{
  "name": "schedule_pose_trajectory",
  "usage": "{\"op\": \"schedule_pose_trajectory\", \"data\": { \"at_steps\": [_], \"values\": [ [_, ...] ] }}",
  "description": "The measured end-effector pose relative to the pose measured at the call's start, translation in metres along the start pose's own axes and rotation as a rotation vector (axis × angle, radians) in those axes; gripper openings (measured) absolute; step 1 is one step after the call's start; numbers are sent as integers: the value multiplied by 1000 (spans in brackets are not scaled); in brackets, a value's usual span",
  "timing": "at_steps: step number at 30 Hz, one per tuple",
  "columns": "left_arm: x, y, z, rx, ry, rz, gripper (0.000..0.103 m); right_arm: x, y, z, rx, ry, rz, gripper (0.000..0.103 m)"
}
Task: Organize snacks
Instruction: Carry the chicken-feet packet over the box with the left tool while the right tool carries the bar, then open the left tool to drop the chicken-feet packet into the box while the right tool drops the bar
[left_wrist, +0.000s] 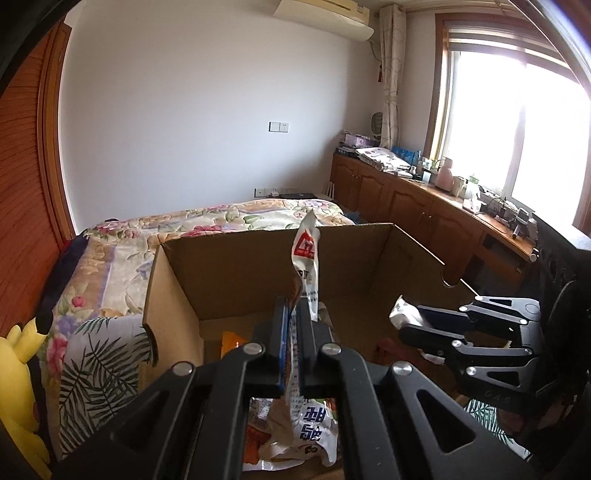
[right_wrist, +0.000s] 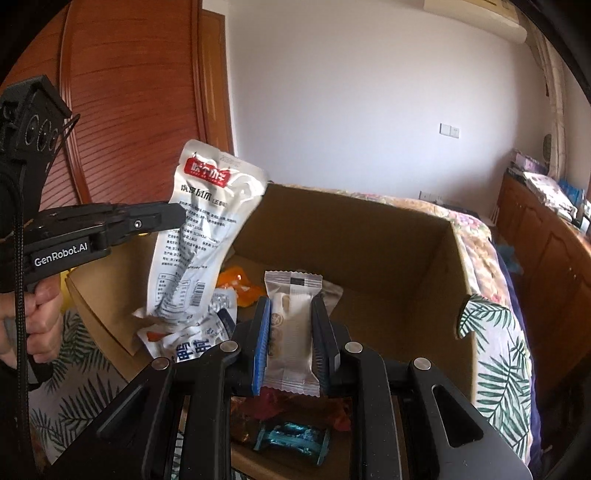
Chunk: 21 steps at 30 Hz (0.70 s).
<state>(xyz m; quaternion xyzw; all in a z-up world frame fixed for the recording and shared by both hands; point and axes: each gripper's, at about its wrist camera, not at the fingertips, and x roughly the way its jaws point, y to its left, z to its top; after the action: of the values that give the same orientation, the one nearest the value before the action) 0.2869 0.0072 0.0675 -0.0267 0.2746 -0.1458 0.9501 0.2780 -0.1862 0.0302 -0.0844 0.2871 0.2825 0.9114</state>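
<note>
Between the pads of the left tongs (left_wrist: 291, 328), a white snack pouch with a red label (left_wrist: 306, 258) is pinched near its middle; the pads are pressed together on it. From the left wrist view the pouch rises toward 12 o'clock, edge-on, above the far wall of the cardboard box (left_wrist: 240, 266). From the right wrist view the same left tongs (right_wrist: 173, 218) enter from 9 o'clock, with the pouch (right_wrist: 199, 236) hanging face-on over the left side of the box (right_wrist: 388, 258), its lower end near the packets below.

Right tongs (right_wrist: 291, 332) are pinching a small pale wrapped snack bar (right_wrist: 291, 314) between the blue-edged pads, held upright over the box interior. In the left wrist view the right tongs (left_wrist: 406, 325) appear at 3 o'clock, a white wrapper end showing at their tips.

Inside the box, toward 11 o'clock of the right tongs, lies an orange packet (right_wrist: 236, 284). At 9 o'clock lies a white packet with blue characters (right_wrist: 184, 343). At 6 o'clock, below the tongs, lie a teal foil candy (right_wrist: 291, 439) and reddish wrappers (right_wrist: 277, 402).

The box rests on a bed (left_wrist: 110, 258) with a floral and leaf-print cover. A yellow plush toy (left_wrist: 18, 369) sits at 8 o'clock in the left wrist view. A wooden cabinet run (left_wrist: 406, 199) stands below the window (left_wrist: 517, 129) at 2 o'clock.
</note>
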Motion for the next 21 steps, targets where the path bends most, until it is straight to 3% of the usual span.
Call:
{"op": "schedule_pose_trajectory", "data": {
  "at_steps": [8,11,13,15,21],
  "values": [
    [2,-4,-13,-2,42,5,8,1,1,-4,12,23,8,25],
    [-4,-5,-15,-14,40,17,16,-3,-2,-4,28,23,7,27],
    [-9,-5,-16,-17,38,28,29,-8,-2,-6,36,22,5,28],
    [-17,-7,-16,-16,31,44,34,-14,0,-8,36,19,0,28],
    [-49,-19,-25,-10,17,67,37,-47,13,-14,42,-10,-13,30]
  ]
}}
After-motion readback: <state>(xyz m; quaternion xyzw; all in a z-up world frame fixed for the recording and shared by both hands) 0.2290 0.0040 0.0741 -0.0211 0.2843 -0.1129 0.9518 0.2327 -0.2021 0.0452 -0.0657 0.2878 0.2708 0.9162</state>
